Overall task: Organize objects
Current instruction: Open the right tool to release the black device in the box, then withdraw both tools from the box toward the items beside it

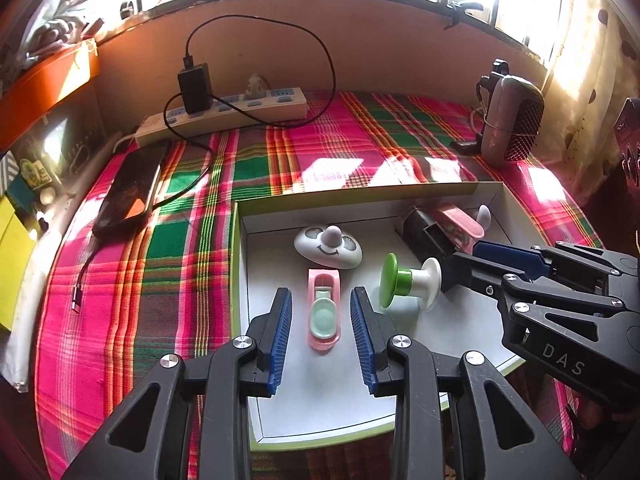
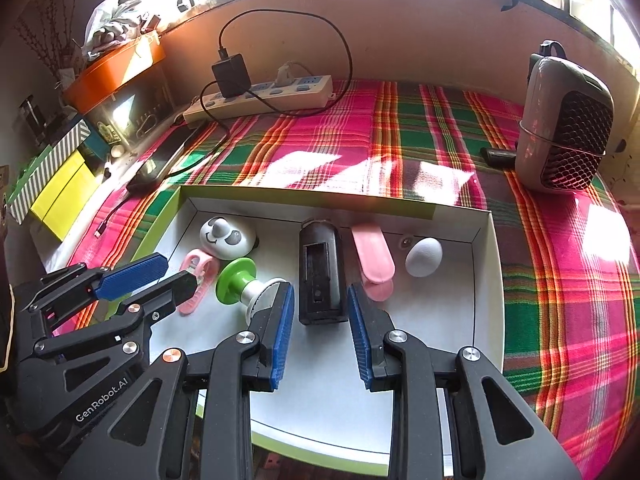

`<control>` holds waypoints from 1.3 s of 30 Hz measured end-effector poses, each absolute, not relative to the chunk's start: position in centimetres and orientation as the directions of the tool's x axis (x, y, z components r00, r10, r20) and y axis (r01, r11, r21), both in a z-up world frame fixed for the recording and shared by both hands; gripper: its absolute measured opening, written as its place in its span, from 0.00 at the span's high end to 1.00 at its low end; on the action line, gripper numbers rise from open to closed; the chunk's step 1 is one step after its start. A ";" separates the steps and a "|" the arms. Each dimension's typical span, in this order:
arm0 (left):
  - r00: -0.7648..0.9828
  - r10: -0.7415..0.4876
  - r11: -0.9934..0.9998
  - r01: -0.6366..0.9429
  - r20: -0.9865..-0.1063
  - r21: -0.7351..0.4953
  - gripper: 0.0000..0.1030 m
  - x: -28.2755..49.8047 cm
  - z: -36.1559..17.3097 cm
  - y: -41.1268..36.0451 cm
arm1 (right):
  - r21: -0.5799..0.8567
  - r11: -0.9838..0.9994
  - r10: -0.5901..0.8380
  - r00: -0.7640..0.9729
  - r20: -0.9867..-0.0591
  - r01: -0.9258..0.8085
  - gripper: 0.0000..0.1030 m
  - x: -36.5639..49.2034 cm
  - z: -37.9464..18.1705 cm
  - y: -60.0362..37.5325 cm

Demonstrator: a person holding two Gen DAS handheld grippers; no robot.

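While our left claw (image 1: 322,334) stands open around the pink clip (image 1: 324,312), the right claw (image 2: 320,328), also open, at three o'clock straddles the black case (image 2: 322,276); next we lift clear.

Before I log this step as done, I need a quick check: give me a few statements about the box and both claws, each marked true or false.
1. The pink and mint item lies inside the white box. True.
2. The left claw is clamped on that pink item. False: its pads stand clear on either side.
3. The panda-face piece lies on the plaid cloth. False: it is in the box.
4. The black block lies ahead of the right claw, not gripped. True.
5. The phone lies outside the box. True.
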State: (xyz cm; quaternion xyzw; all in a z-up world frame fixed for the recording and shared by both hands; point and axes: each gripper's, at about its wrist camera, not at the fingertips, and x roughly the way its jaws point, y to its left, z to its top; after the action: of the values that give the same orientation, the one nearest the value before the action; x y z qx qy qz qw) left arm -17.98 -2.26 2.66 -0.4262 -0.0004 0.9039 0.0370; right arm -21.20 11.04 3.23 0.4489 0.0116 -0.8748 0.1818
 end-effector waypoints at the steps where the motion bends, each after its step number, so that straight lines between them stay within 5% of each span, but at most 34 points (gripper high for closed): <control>1: -0.636 0.062 -0.998 -0.063 -0.769 -0.029 0.72 -17.7 2.8 -2.3 | 0.142 -0.934 -0.307 -0.533 -0.788 0.328 0.72 -21.0 3.3 11.1; 39: -0.655 0.126 -0.992 -0.072 -0.745 -0.105 0.72 -7.1 3.1 -5.3 | 0.067 -0.951 -0.242 -0.592 -0.769 0.302 0.66 -9.0 3.4 12.5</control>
State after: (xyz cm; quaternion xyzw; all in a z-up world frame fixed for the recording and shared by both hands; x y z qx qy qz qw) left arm -7.09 -5.34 3.09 -0.4117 -0.0328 0.9091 0.0544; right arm -9.02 12.52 3.41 0.4253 0.0353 -0.8914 0.1525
